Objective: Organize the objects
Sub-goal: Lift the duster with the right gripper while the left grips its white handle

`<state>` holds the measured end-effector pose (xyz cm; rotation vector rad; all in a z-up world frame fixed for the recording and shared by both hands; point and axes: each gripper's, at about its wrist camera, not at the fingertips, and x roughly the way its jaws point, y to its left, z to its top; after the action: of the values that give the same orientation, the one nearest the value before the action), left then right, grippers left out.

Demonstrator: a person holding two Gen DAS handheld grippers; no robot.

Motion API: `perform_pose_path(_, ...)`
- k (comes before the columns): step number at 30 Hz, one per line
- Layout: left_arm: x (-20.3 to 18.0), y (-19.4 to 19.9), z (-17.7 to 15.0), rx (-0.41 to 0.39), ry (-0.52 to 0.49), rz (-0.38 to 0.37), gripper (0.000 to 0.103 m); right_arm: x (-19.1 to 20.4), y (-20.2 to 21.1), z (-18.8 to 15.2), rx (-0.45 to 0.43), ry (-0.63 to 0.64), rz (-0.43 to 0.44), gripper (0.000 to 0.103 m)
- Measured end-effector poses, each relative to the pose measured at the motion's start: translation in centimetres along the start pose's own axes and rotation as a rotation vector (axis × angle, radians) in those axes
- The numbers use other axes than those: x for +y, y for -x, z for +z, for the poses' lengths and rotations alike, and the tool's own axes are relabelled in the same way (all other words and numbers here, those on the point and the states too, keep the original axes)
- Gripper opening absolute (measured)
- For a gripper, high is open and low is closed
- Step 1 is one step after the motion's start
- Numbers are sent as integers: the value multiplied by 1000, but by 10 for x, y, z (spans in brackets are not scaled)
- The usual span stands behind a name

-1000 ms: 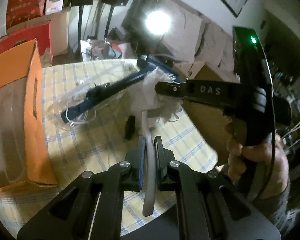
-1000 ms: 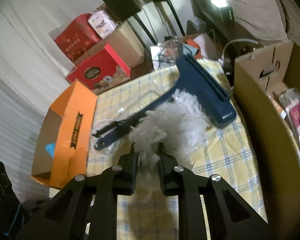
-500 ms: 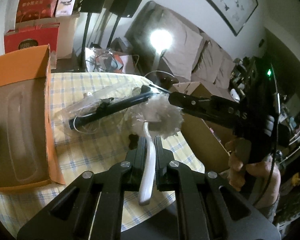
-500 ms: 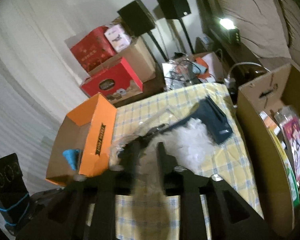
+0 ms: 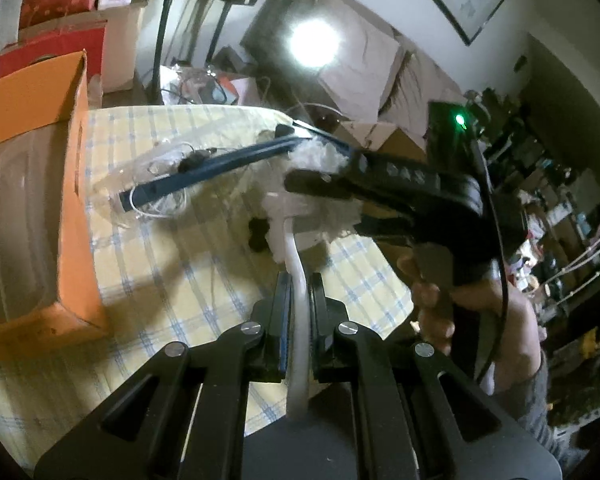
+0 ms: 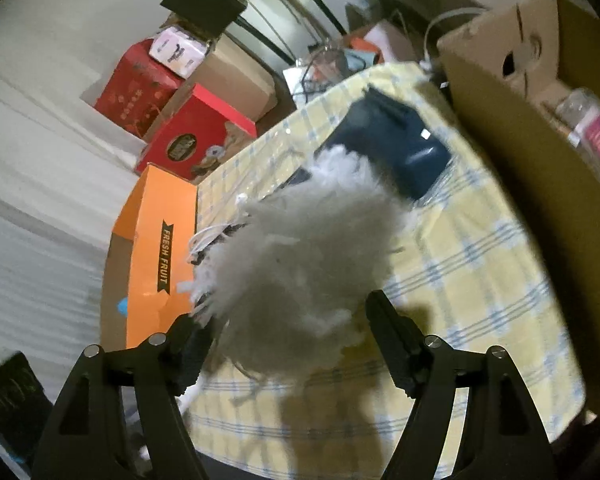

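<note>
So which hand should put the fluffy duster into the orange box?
Left, probably. The left tool is shut on the duster by its white handle, and the orange box sits on its side. The right tool has just been opening around the fluff.

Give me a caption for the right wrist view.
Open right gripper around the fluffy duster above a checked tablecloth, orange box to the left.

My left tongs [image 5: 298, 292] pinch the white handle of a fluffy duster [image 5: 300, 240] above the checked bench [image 5: 172, 280]. My right tongs [image 5: 320, 184], just opening, straddle its fluff. A blue squeegee [image 5: 204, 172] lies beside an orange box [image 5: 40, 184].
</note>
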<state>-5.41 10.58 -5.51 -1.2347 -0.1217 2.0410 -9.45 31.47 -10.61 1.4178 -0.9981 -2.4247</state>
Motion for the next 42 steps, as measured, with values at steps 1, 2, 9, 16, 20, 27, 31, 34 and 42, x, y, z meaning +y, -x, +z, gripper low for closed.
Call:
perform_pose_path(1, -1, 0, -2, 2, -3, 2, 8, 1, -3, 0, 9, -7, 26, 69)
perform_pose_path(2, -1, 0, -3, 1, -4, 4, 8, 2, -6, 1, 16, -13, 43, 63)
perform_pose_path(9, 8, 30, 4, -45, 43, -54, 9, 12, 10, 0, -19, 3, 99, 43)
perform_pose_path(16, 7, 54, 18, -120, 68, -116, 10, 36, 45, 5, -107, 39, 150, 33)
perform_pose_path(20, 12, 64, 19, -155, 107, -154, 10, 47, 50, 8, -109, 57, 151, 32)
perform_pose_path(27, 13, 87, 23, -189, 108, -163, 10, 64, 63, 4, -126, 78, 196, 32)
perform_pose_path(31, 12, 105, 28, -230, 110, -174, 10, 76, 74, 4, -144, 98, 221, 30)
perform_pose_path(34, 13, 119, 31, -261, 110, -179, 10, 91, 83, 3, -161, 128, 234, 30)
perform_pose_path(42, 31, 144, 33, -315, 130, -153, 10, 126, 80, 4, -148, 192, 239, 30)
